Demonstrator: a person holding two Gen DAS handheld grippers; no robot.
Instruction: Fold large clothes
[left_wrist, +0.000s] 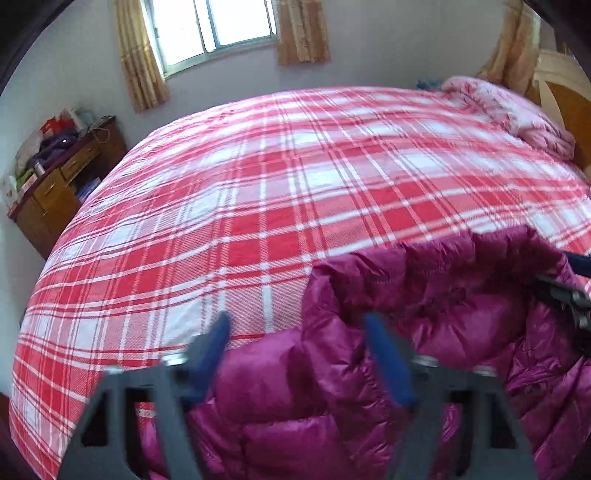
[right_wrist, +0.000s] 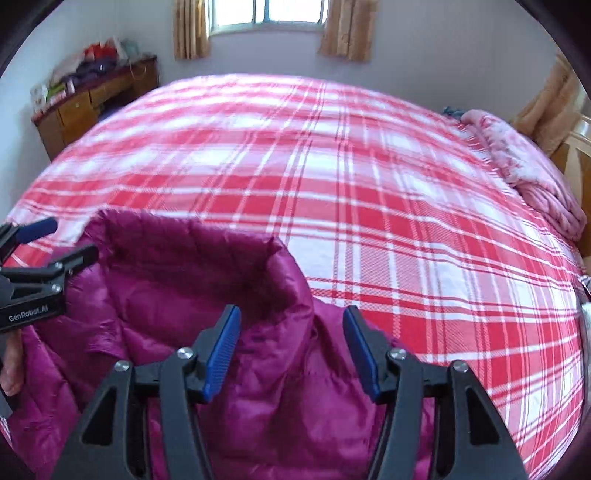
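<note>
A magenta quilted down jacket (left_wrist: 424, 332) lies bunched at the near edge of a bed with a red and white plaid cover (left_wrist: 295, 177). My left gripper (left_wrist: 297, 325) is open just above the jacket's left shoulder, blue pads apart. In the right wrist view the jacket (right_wrist: 192, 288) has its collar standing up. My right gripper (right_wrist: 291, 317) is open over the jacket's right shoulder, jaws wide and holding nothing. The left gripper also shows in the right wrist view (right_wrist: 55, 240), open at the jacket's left edge.
A pink folded quilt (left_wrist: 517, 110) lies at the bed's far right by the headboard (left_wrist: 565, 99). A wooden desk (left_wrist: 62, 184) piled with clutter stands at the left wall. A curtained window (left_wrist: 214, 26) is behind the bed.
</note>
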